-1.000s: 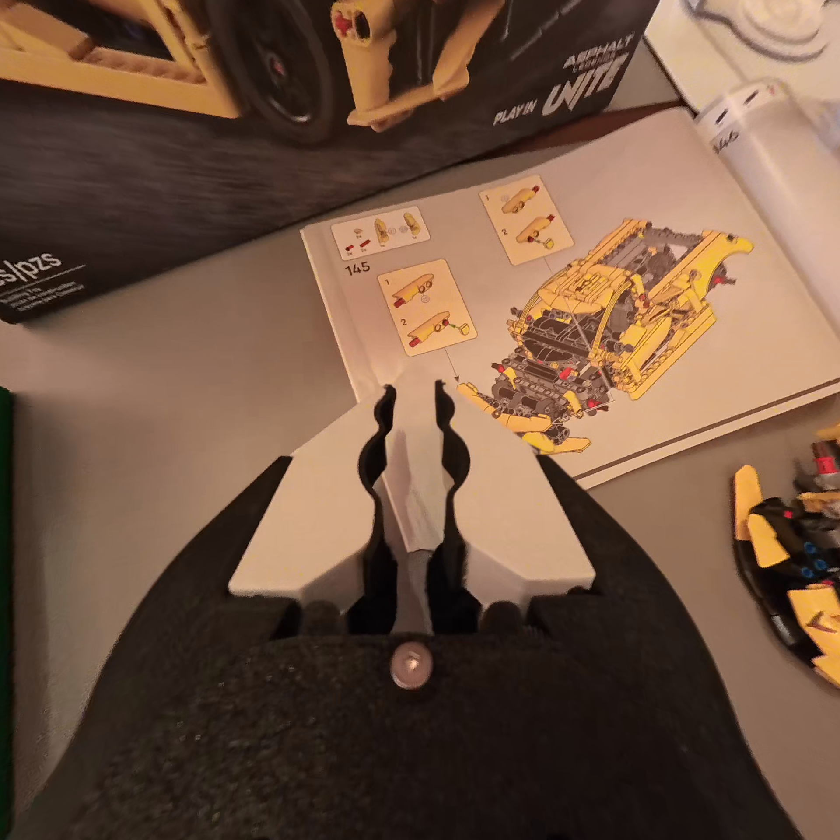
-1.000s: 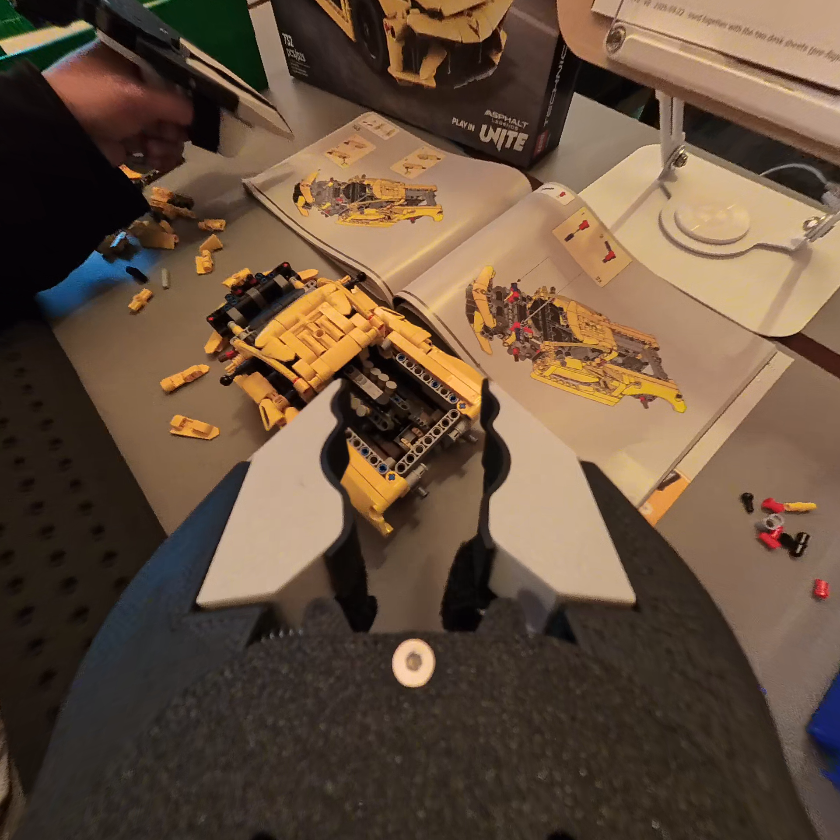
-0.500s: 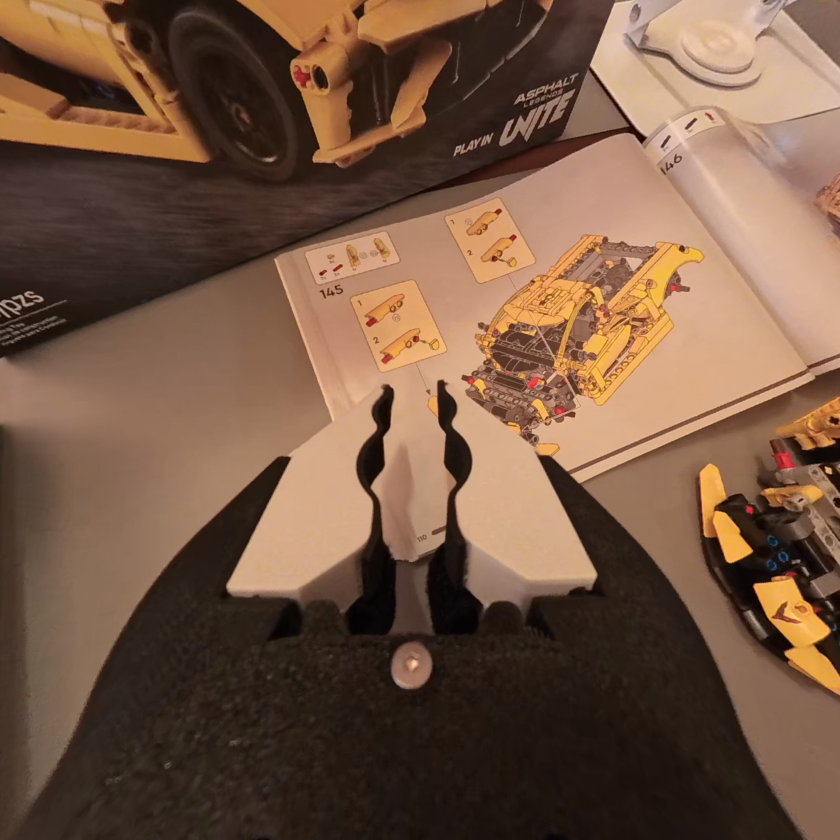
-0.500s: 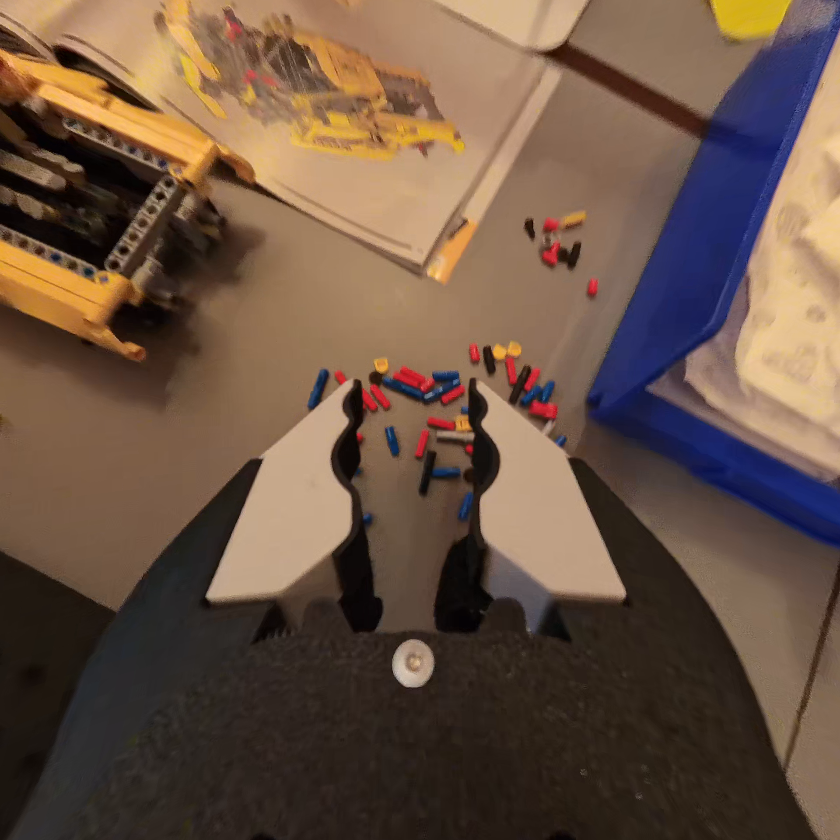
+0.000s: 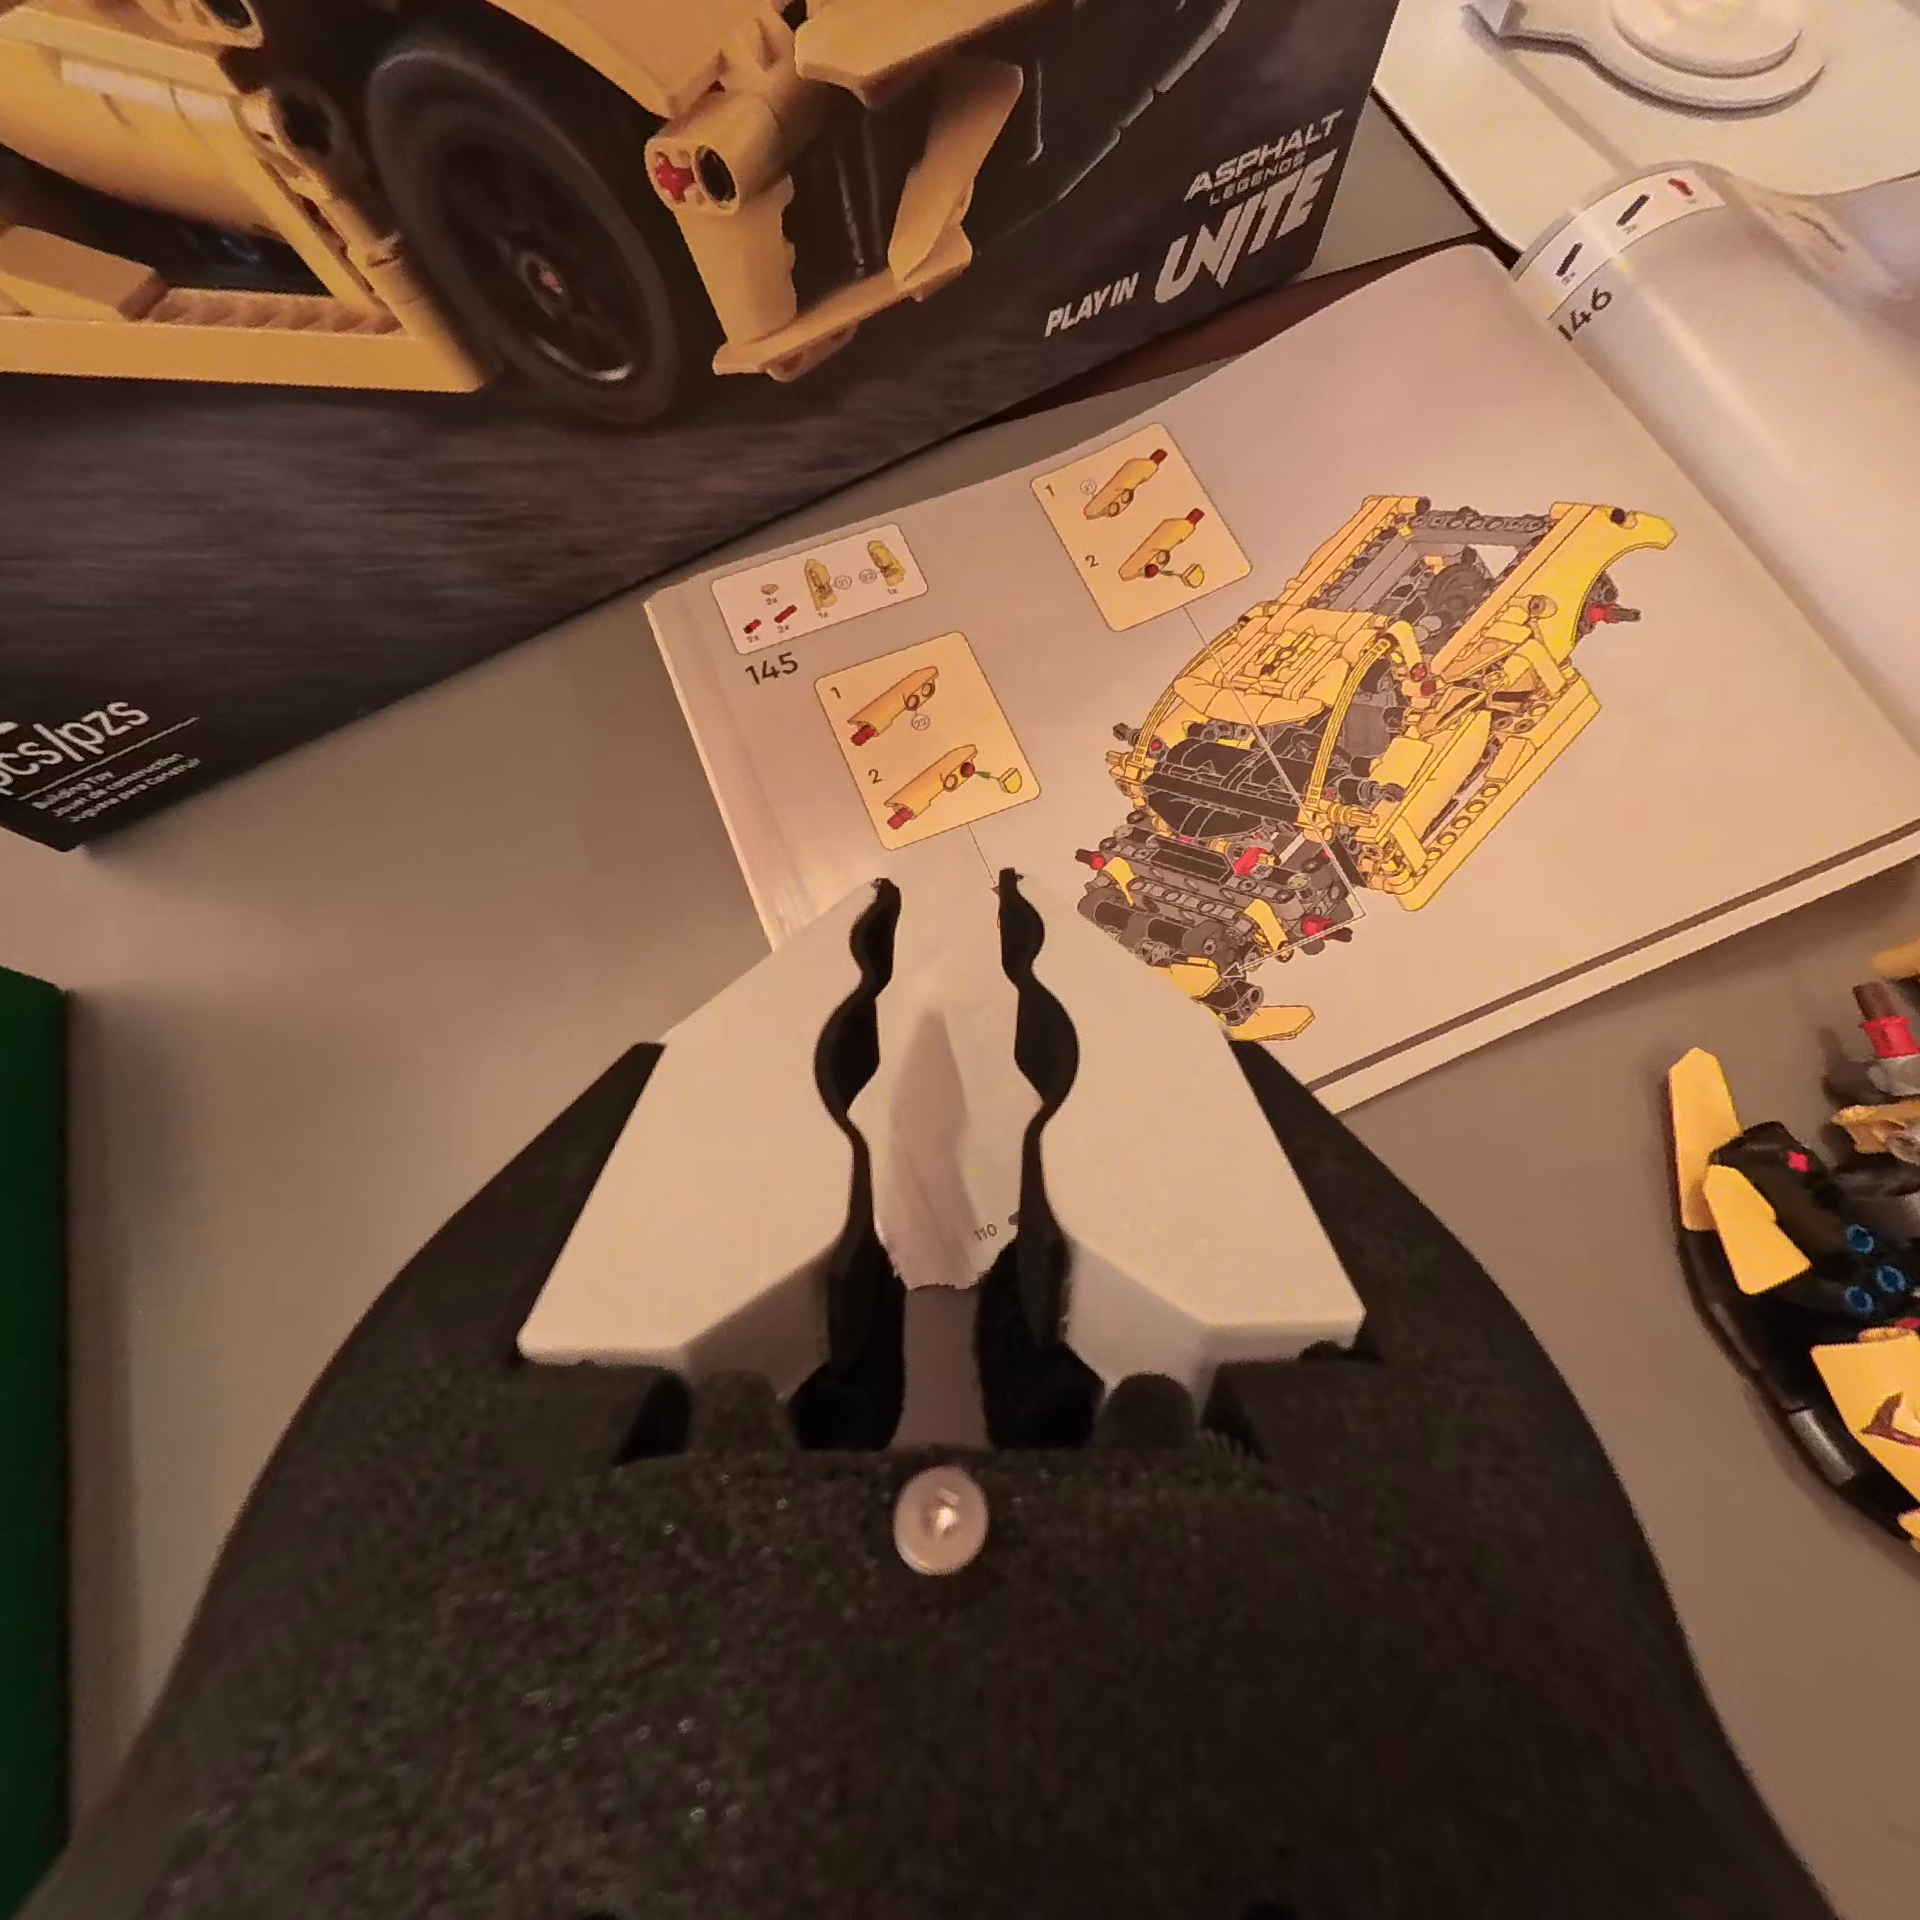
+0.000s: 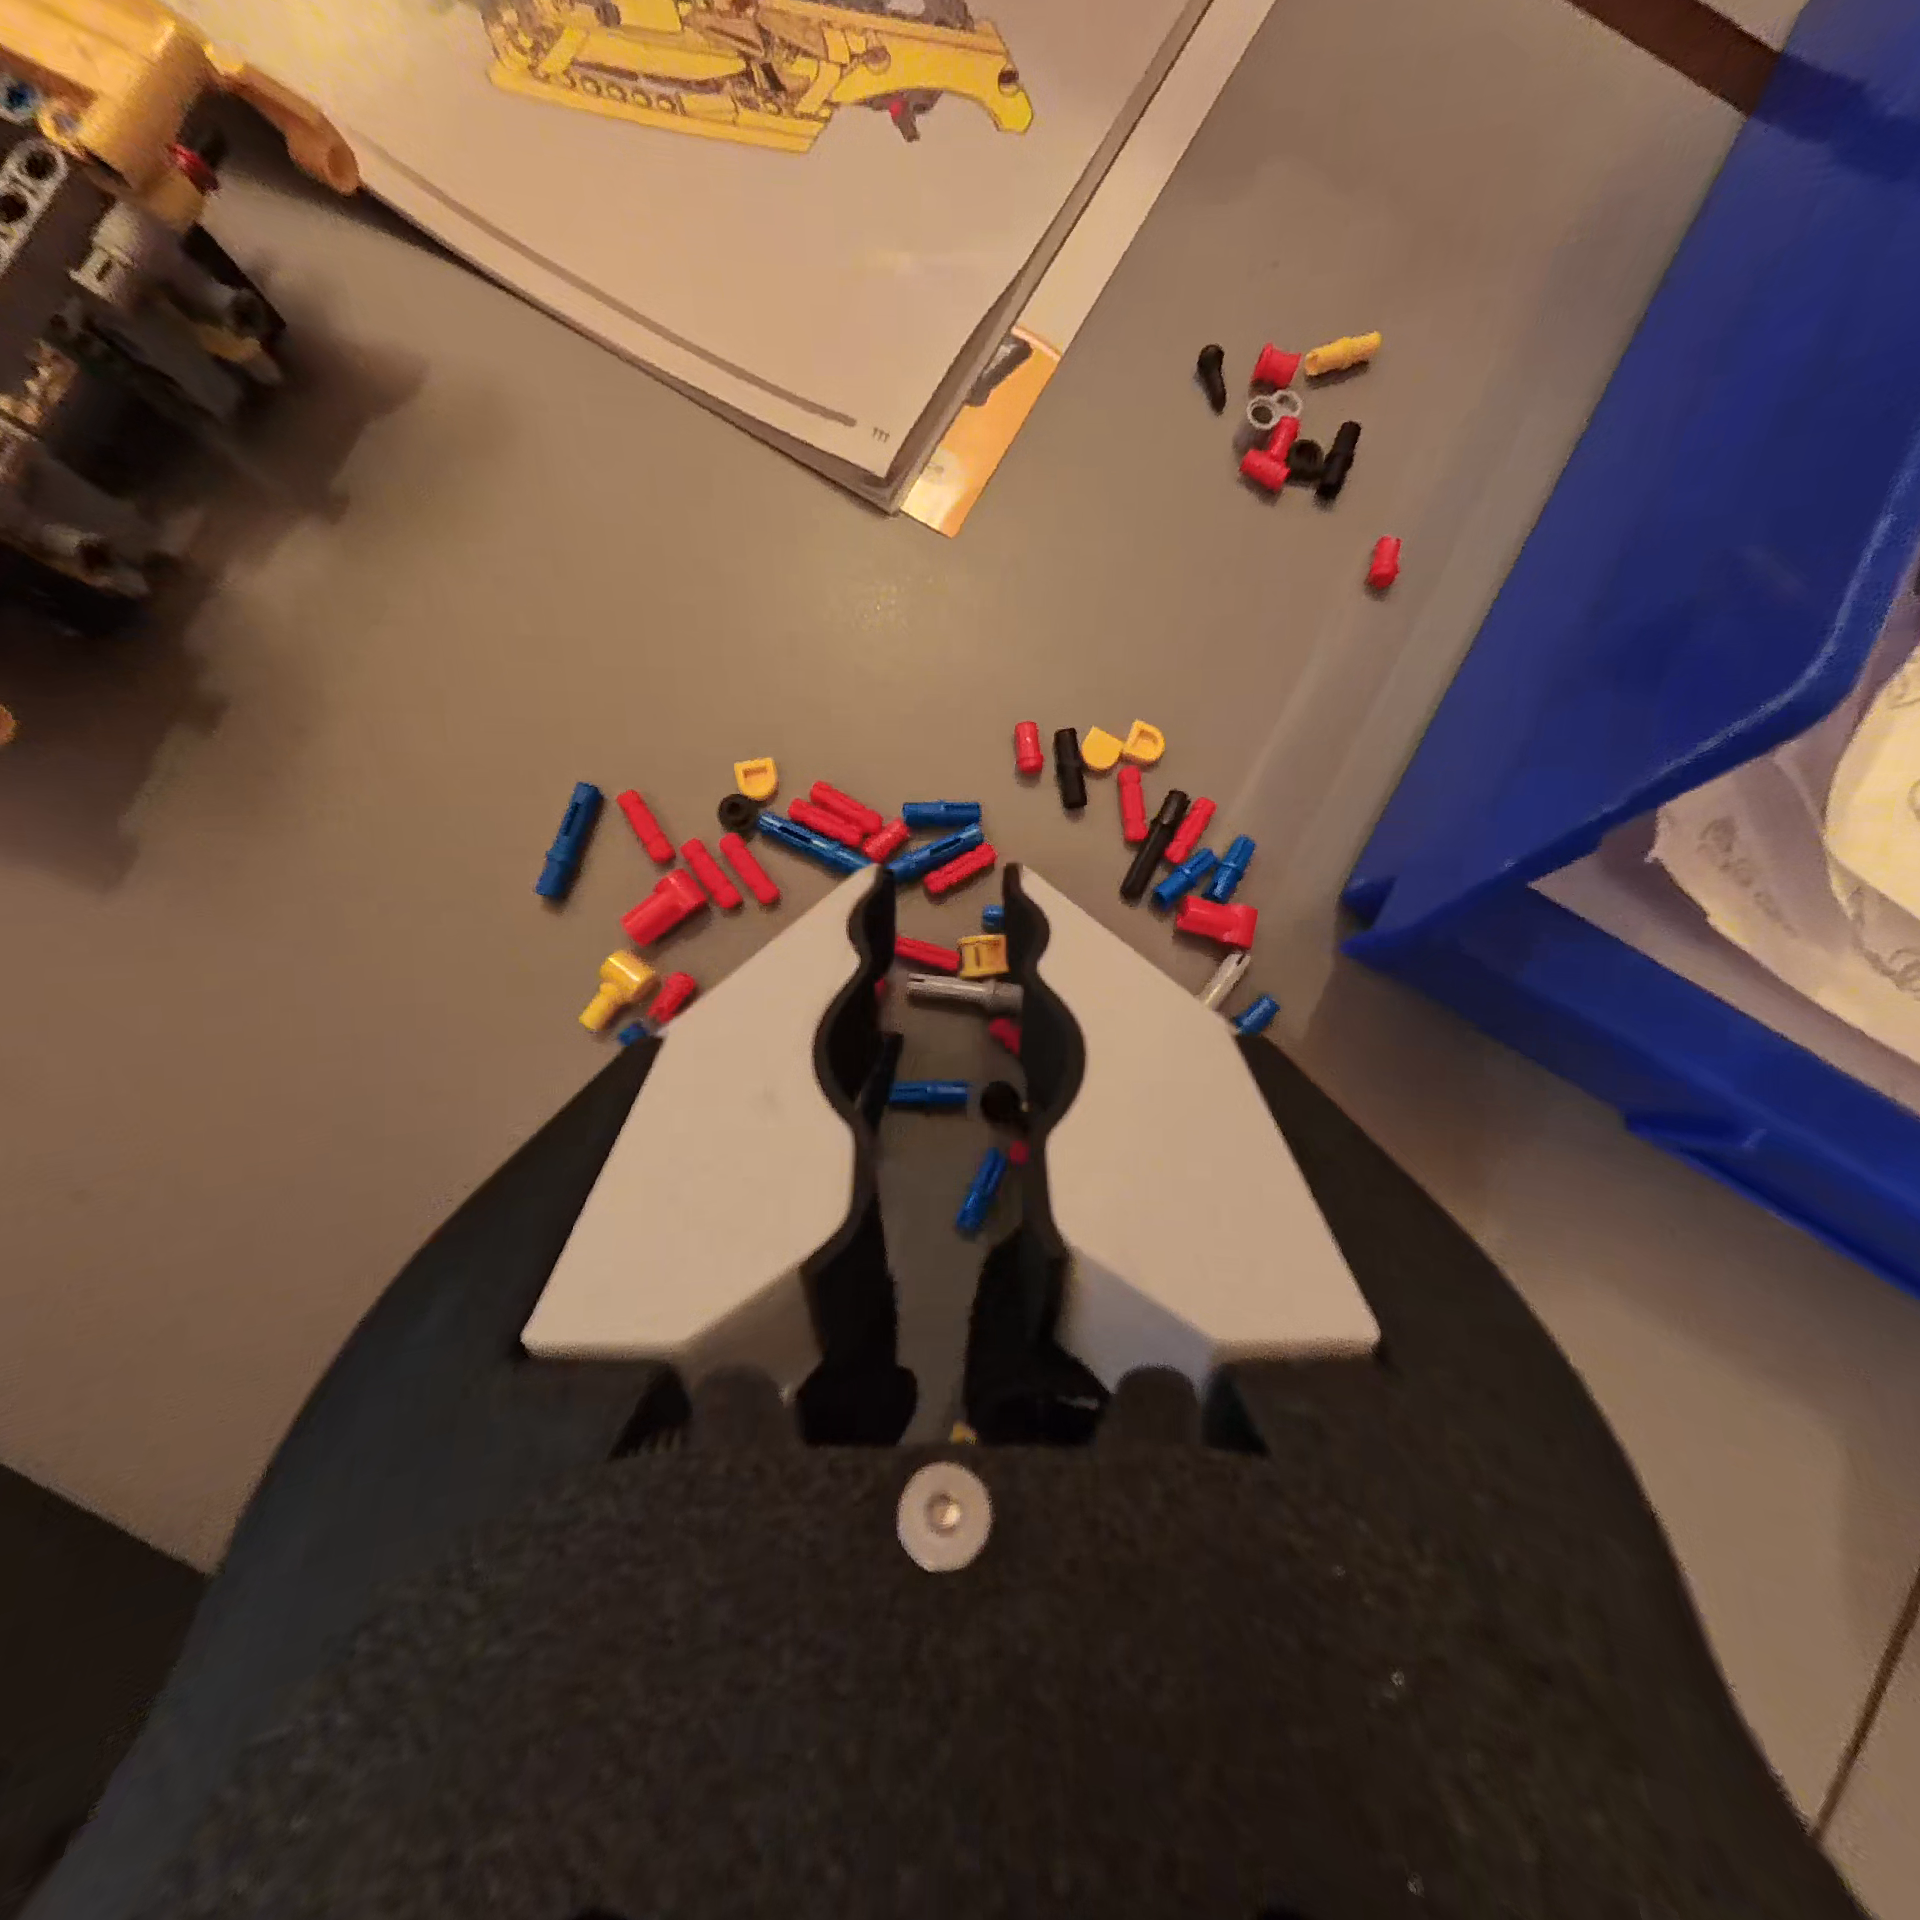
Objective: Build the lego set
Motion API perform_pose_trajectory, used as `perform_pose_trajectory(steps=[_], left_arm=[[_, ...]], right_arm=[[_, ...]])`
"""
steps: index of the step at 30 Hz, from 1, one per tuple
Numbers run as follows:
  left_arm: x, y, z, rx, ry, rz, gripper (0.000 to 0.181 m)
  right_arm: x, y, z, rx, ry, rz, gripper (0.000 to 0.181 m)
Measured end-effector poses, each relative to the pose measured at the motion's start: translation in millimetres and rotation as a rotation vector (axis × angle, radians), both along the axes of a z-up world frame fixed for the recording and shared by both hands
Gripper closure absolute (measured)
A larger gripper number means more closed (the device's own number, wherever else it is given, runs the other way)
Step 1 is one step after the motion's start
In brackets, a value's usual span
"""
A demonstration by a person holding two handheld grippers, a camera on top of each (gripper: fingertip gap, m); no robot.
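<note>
My left gripper (image 5: 943,886) hovers over the near left corner of the open instruction booklet (image 5: 1714,727). Its jaws stand a narrow gap apart, and the page corner shows between the fingers. It holds nothing. My right gripper (image 6: 948,878) hangs low over a scatter of small red, blue, black and yellow pins (image 6: 831,831) on the grey table. Its jaws are narrowed but apart. A grey pin (image 6: 961,987) and a yellow piece (image 6: 982,956) lie on the table between the fingers, not gripped. The partly built yellow and black car shows at the right edge in the left wrist view (image 5: 1787,1247) and at the upper left in the right wrist view (image 6: 104,312).
The set's dark box (image 5: 312,520) stands behind the booklet. A blue bin (image 6: 1662,623) with white bags sits close to the right of the pins. A second small cluster of pins (image 6: 1288,416) lies by the booklet's corner (image 6: 779,260). A green object (image 5: 26,1143) is at the left edge.
My right gripper swung from above the car model to the right, over the pin pile, and came lower while its jaws narrowed. My left gripper only drifted slightly over the booklet corner.
</note>
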State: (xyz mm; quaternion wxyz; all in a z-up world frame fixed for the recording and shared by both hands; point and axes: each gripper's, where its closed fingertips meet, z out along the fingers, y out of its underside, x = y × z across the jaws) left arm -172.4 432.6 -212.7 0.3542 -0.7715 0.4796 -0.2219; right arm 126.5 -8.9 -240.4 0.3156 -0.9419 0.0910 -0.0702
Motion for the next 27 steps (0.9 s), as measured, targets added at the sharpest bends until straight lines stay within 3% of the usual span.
perform_pose_trajectory(steps=[10, 21, 27], left_arm=[[1, 0, -3, 0.010, 0.018, -0.006, 0.162], [0, 1, -3, 0.023, 0.022, -0.004, 0.162], [0, 0, 0, 0.029, 0.018, -0.006, 0.162]], right_arm=[[2, 4, -11, -0.039, -0.005, 0.132, 0.161], [-1, 4, -12, -0.066, -0.030, 0.183, 0.178], [-12, 4, 10, -0.040, -0.056, 0.177, 0.178]])
